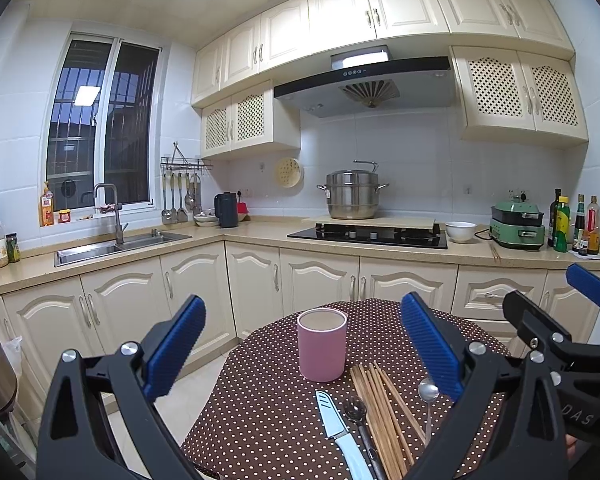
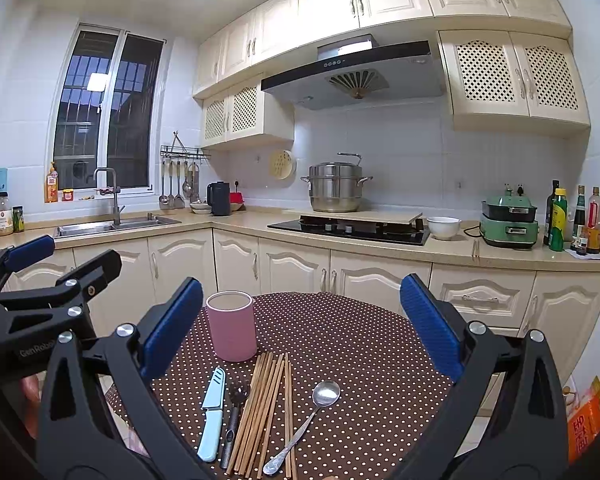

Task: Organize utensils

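Observation:
A pink cup (image 1: 322, 345) (image 2: 231, 325) stands upright and empty on a round table with a brown polka-dot cloth (image 1: 268, 400) (image 2: 364, 344). In front of it lie a light-blue knife (image 1: 336, 424) (image 2: 213, 412), a dark scoop (image 1: 358, 416) (image 2: 236, 404), a bundle of wooden chopsticks (image 1: 380, 412) (image 2: 266, 400) and a metal spoon (image 1: 428, 394) (image 2: 316, 408). My left gripper (image 1: 304, 352) is open above the table's near edge. My right gripper (image 2: 300, 332) is open, also empty, beside it. Each shows at the other view's edge.
Behind the table runs an L-shaped counter with a sink (image 1: 116, 246), a hob (image 1: 368, 236) with a steel pot (image 1: 352, 196), a white bowl (image 1: 460, 231), a green appliance (image 1: 518, 226) and bottles (image 1: 576, 224). An orange bag (image 2: 588, 416) sits low right.

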{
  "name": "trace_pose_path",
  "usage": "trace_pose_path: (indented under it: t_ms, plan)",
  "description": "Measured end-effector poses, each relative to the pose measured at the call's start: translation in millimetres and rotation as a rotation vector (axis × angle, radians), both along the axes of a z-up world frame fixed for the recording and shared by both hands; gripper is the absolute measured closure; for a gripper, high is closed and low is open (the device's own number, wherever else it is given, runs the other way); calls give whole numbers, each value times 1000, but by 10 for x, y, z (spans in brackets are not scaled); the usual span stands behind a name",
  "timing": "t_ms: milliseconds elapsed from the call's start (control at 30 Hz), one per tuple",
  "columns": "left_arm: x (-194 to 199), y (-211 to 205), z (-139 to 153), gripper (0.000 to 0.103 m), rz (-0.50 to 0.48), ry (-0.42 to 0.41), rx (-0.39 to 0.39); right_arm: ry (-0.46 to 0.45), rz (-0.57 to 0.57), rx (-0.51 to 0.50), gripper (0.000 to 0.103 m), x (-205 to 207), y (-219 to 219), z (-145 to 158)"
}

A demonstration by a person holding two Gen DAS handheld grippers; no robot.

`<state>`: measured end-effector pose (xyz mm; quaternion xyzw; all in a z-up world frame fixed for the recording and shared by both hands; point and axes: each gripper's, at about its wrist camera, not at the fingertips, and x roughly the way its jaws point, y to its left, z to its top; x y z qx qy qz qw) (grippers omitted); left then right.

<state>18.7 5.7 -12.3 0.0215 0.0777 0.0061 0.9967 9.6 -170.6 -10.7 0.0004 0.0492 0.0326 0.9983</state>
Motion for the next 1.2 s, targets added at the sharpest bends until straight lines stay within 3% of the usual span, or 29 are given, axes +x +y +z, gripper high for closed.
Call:
trace_pose_path:
  t_ms: [1200]
  plan:
    - [251, -14, -172, 7, 17, 77, 8, 69, 5, 14, 6, 197, -34, -148]
